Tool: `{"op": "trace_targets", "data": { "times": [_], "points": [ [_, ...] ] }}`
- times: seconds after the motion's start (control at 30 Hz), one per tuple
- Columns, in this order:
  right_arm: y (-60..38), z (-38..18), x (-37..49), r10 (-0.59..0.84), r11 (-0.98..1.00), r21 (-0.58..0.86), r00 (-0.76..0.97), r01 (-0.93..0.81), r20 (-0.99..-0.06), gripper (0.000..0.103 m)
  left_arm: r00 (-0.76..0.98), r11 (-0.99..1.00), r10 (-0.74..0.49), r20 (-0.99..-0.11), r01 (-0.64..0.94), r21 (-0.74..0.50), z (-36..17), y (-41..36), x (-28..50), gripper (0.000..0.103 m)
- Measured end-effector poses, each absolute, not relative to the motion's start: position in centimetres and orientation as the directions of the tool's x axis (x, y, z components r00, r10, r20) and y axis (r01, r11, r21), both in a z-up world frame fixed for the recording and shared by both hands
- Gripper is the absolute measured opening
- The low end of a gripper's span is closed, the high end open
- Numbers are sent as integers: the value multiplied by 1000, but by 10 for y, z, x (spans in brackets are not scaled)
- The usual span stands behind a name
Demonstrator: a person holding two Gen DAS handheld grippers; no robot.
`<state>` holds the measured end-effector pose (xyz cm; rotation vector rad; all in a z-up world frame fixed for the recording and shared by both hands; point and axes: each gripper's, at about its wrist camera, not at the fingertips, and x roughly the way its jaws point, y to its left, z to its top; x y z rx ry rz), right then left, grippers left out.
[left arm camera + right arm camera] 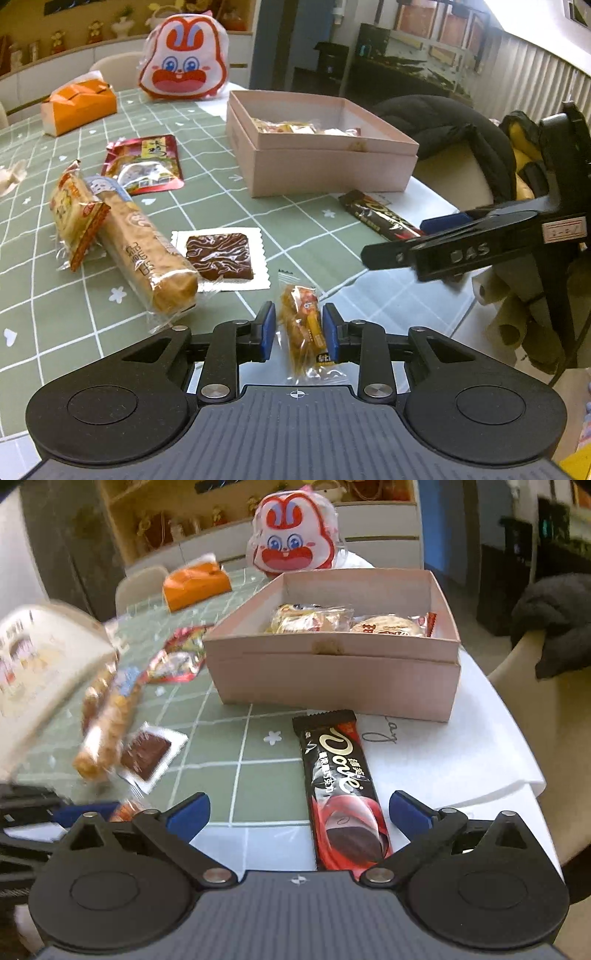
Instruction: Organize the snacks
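My left gripper (298,332) is shut on a small clear-wrapped yellow-orange snack packet (301,325), just above the green checked tablecloth (229,206) near its front edge. My right gripper (299,810) stands wide open. A dark Dove chocolate bar (343,786) lies flat between its blue pads (406,808), touching neither. In the left wrist view the right gripper (406,240) hangs over the same bar (376,218). The open pink box (325,170) (332,679) behind the bar holds several wrapped snacks.
Left of the box lie a long biscuit roll (147,251), a bread packet (74,218), a brown square in a white wrapper (219,256) and a red pouch (146,164). An orange tissue box (79,105) and a rabbit bag (183,59) stand at the back. A jacket-draped chair (443,125) is at the right.
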<state>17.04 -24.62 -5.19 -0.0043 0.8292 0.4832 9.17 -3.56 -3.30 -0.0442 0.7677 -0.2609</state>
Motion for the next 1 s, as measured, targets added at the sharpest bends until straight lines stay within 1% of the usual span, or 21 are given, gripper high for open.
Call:
{"op": "trace_targets", "data": {
  "times": [0.07,0.13,0.17,0.2,0.27,0.3,0.33,0.37,0.4,0.6,0.67,0.77,0.97,1.0],
  "points": [
    [-240,-53,173,382,897,132,587,-423,-714,102,694,967,-250,-676,214,-138,-34,-36,90,33],
    [-236,-55,177,337,912,74,632,-405,-698,92,695,967,-254,-673,206,-152,-34,-34,90,33],
    [-235,-57,181,319,917,53,646,-396,-693,91,694,966,-259,-671,203,-163,-34,-33,90,33],
    [-235,-57,185,315,919,50,652,-391,-689,90,693,965,-262,-672,201,-169,-34,-32,90,33],
    [-237,-56,189,307,924,50,661,-378,-684,81,688,963,-269,-674,200,-180,-34,-31,91,33],
    [-237,-55,188,308,923,46,662,-382,-683,72,687,962,-272,-674,201,-183,-34,-30,91,33],
    [-236,-53,186,321,915,46,657,-400,-682,64,688,962,-272,-673,203,-182,-34,-30,91,33],
    [-235,-51,182,332,906,39,653,-421,-681,51,689,963,-271,-672,205,-177,-34,-30,90,33],
    [-234,-49,178,337,899,27,649,-438,-682,40,692,963,-268,-671,207,-171,-34,-31,89,33],
    [-232,-42,146,367,866,-7,646,-500,-669,40,699,960,-273,-661,244,-137,-35,-37,82,32],
    [-237,-33,137,391,866,14,658,-500,-643,39,702,958,-281,-655,248,-145,-35,-37,79,24],
    [-249,-14,122,422,870,43,697,-491,-580,39,722,952,-303,-622,263,-158,-26,-38,73,23],
    [-276,35,105,467,878,106,784,-467,-409,36,816,946,-314,-485,309,-93,24,-52,64,23],
    [-280,42,103,472,878,117,796,-465,-380,34,829,946,-317,-461,314,-85,35,-53,65,23]
  ]
}}
